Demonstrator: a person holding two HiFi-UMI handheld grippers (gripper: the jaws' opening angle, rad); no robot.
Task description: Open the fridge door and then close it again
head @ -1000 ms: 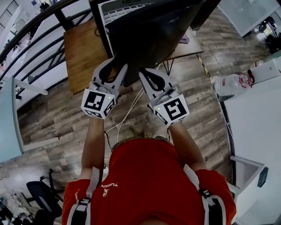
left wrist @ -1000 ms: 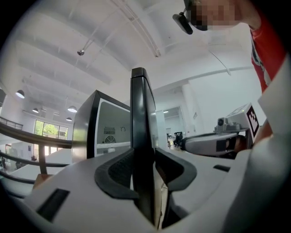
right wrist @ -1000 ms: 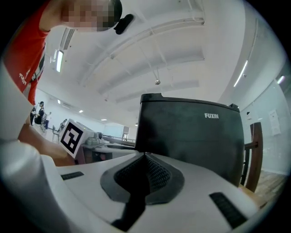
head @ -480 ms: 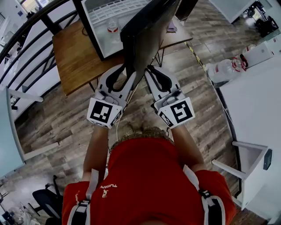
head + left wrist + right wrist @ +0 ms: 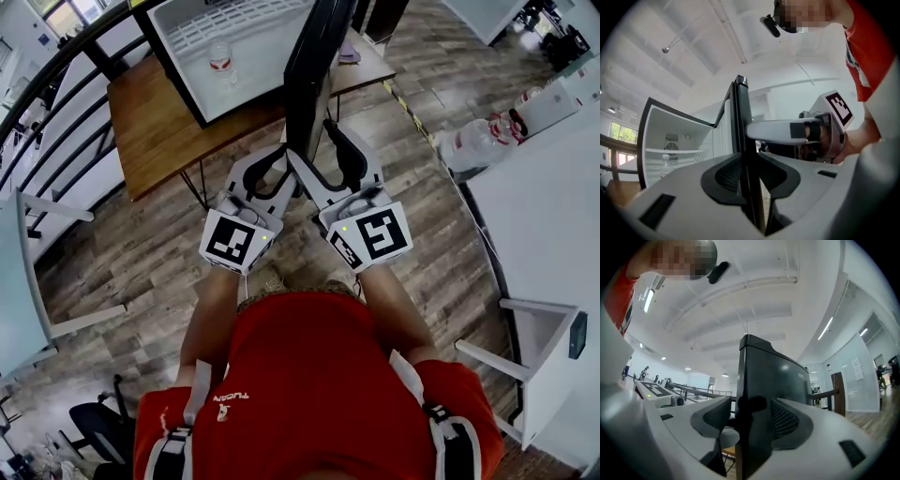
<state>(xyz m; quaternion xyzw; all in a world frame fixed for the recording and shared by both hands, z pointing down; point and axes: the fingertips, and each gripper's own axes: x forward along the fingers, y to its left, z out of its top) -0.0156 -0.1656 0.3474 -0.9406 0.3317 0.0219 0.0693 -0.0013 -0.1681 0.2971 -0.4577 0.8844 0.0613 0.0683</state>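
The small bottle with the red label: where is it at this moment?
In the head view the bottle sits upper left, inside the open fridge, left of the door.

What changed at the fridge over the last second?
The fridge door swung further open, edge-on in the head view. The right gripper has just opened its jaws, the door's edge between them; the left gripper has been closing its jaws around it. The fridge stays on the wooden table.
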